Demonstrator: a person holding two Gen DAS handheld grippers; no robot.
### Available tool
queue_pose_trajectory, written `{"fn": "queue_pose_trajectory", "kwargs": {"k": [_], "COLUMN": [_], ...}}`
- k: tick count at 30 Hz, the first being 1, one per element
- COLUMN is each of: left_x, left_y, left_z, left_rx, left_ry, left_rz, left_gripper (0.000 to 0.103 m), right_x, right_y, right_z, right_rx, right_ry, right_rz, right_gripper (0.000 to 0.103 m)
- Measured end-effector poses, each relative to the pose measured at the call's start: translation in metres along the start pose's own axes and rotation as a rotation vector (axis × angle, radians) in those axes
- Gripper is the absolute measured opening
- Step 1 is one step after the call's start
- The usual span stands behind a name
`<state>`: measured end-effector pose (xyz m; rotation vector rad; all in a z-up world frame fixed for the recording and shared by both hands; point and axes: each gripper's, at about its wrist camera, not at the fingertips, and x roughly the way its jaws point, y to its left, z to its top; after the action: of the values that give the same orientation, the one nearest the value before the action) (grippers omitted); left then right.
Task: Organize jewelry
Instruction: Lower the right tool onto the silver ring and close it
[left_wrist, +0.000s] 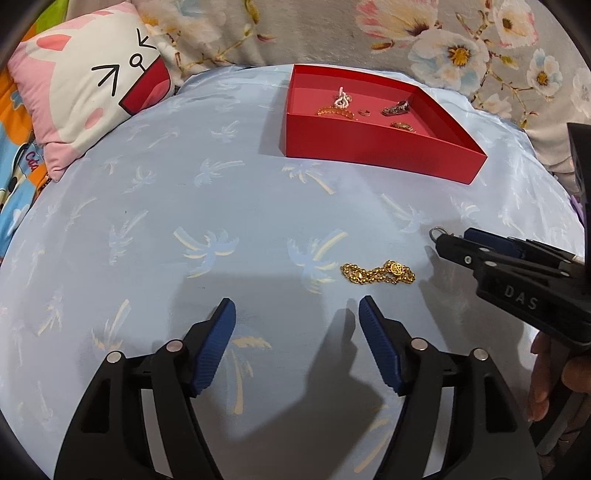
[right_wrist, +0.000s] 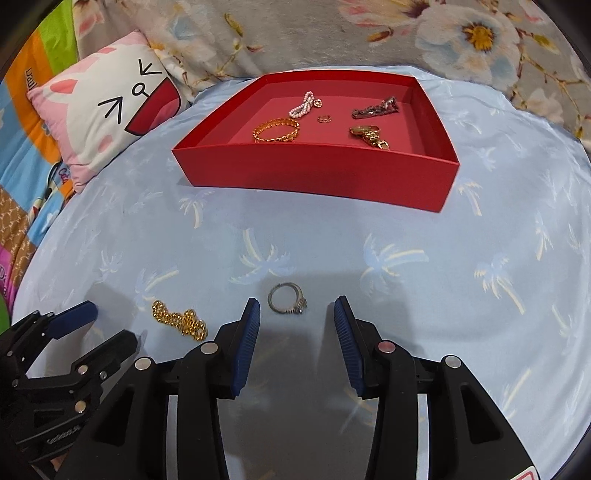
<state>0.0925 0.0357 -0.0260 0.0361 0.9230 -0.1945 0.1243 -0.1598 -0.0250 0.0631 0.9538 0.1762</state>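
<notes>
A red tray sits at the far side of the blue cloth and holds several jewelry pieces: a gold bracelet, a pearl strand, a small ring and two darker pieces. A gold bead chain lies on the cloth just beyond my open, empty left gripper, slightly right of it. A silver ring lies just ahead of my open, empty right gripper, between its fingertips.
A pink and white cartoon pillow lies at the far left. Floral bedding rises behind the tray. The right gripper body shows in the left wrist view, the left gripper in the right wrist view.
</notes>
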Motion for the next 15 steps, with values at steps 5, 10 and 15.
{"fn": "queue_pose_trajectory", "kwargs": {"k": [5,10,15], "left_x": [-0.0017,-0.0019,-0.0017], "left_y": [-0.0014,-0.0053,-0.0078], "left_z": [0.0012,0.0013,0.0008], "left_rx": [0.003,0.014,0.016], "left_ry": [-0.006,-0.009,-0.006], "left_rz": [-0.006,-0.009,-0.013], "left_gripper": [0.068,0.067,0.067], "right_x": [0.0026,0.0022,0.0013], "right_y": [0.0055,0.0035,-0.0025], "right_z": [0.0011,0.0,0.0002], "right_rx": [-0.034,-0.044,-0.019], "right_ry": [-0.007,-0.02,-0.018], "right_rz": [-0.028,-0.046,-0.033], "right_gripper": [0.033,0.017,0.008]}}
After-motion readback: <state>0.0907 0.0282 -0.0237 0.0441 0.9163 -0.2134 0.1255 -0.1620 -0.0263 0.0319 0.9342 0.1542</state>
